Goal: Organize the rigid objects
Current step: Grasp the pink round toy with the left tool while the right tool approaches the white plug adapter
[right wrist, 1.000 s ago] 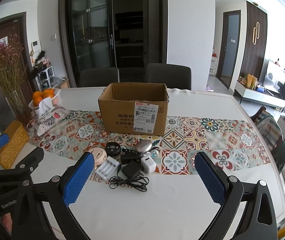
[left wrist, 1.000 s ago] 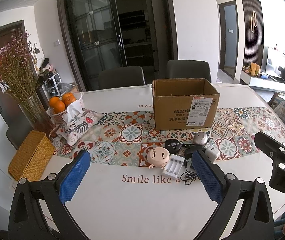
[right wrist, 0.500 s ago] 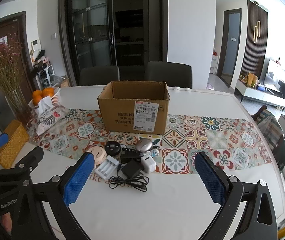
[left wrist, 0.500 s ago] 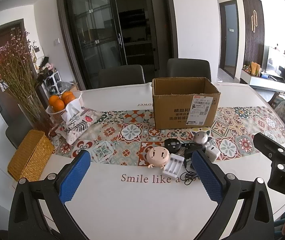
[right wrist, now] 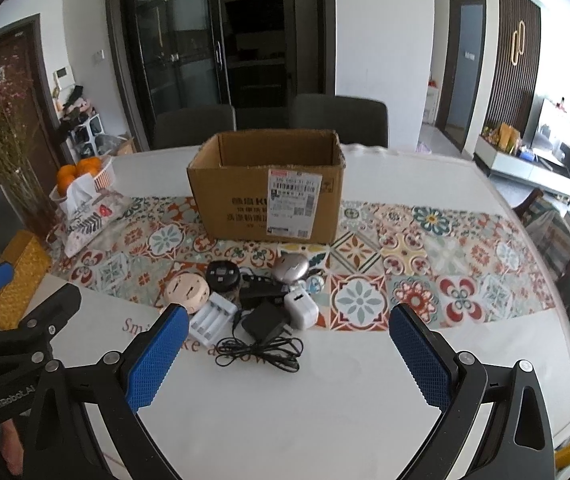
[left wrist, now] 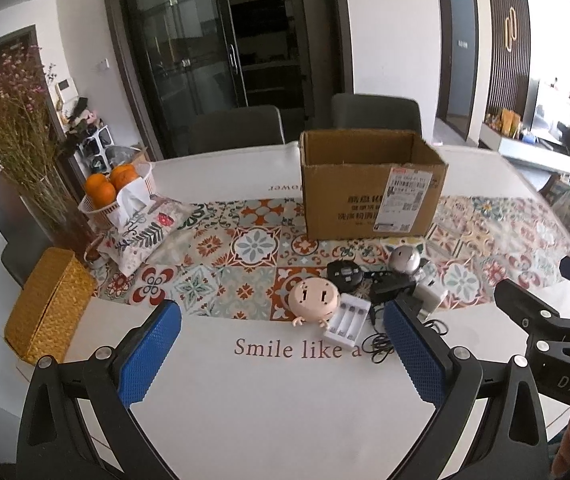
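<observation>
An open cardboard box (left wrist: 369, 186) (right wrist: 269, 188) stands on the patterned runner. In front of it lies a cluster of small items: a pink round figure (left wrist: 314, 298) (right wrist: 187, 289), a white battery charger (left wrist: 345, 322) (right wrist: 213, 318), a black round device (right wrist: 223, 273), a silver oval (right wrist: 291, 267), a white plug (right wrist: 300, 309) and a black adapter with cable (right wrist: 263, 326). My left gripper (left wrist: 281, 344) is open and empty, short of the cluster. My right gripper (right wrist: 289, 348) is open and empty, just before the cable.
A basket of oranges (left wrist: 111, 190), a tissue pouch (left wrist: 145, 230), a vase of dried flowers (left wrist: 25, 152) and a yellow woven box (left wrist: 47, 306) stand at the table's left. Two grey chairs (right wrist: 339, 120) stand behind the table. The white table (right wrist: 325, 408) spreads in front.
Both grippers have drifted slightly; the scene sits a little lower and nearer in both views. Nothing was taken hold of or moved on the table.
</observation>
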`<state>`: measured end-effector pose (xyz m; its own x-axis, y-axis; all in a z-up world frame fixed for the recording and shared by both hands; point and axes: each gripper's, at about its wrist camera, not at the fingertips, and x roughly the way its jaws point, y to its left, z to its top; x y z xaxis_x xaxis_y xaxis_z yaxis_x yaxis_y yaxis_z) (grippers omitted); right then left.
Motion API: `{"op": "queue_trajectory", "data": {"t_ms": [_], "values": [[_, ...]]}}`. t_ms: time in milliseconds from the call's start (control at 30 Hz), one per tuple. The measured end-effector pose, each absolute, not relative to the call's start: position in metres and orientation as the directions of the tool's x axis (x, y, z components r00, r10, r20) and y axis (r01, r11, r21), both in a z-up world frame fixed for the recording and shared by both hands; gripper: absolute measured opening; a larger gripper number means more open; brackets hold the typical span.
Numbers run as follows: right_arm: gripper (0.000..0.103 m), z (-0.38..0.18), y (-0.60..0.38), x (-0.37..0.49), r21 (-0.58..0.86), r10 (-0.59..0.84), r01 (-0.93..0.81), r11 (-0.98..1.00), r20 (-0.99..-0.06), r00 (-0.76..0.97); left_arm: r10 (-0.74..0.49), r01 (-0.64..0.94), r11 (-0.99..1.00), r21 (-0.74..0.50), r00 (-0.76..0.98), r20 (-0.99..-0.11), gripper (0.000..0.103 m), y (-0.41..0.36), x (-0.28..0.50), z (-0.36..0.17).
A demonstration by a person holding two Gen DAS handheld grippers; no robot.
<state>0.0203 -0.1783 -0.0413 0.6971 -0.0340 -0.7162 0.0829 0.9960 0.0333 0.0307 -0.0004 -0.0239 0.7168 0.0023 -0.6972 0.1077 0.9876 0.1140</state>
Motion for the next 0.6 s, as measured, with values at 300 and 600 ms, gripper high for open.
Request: {"op": "queue_trajectory", "data": {"t_ms": [300, 600], "values": [[0.101, -0.074, -0.179, 0.047, 0.039, -0.04, 0.111, 0.993, -0.774, 0.633, 0.001, 0.137, 0.984, 0.116, 0.644, -0.765, 0.103, -0.003, 0.067, -0.061], [0.101, -0.108, -0.177, 0.072, 0.04, -0.057, 0.156, 0.987, -0.818, 0.572, -0.045, 0.196, 0.976, 0.094, 0.605, -0.795, 0.103, -0.006, 0.099, -0.097]]}}
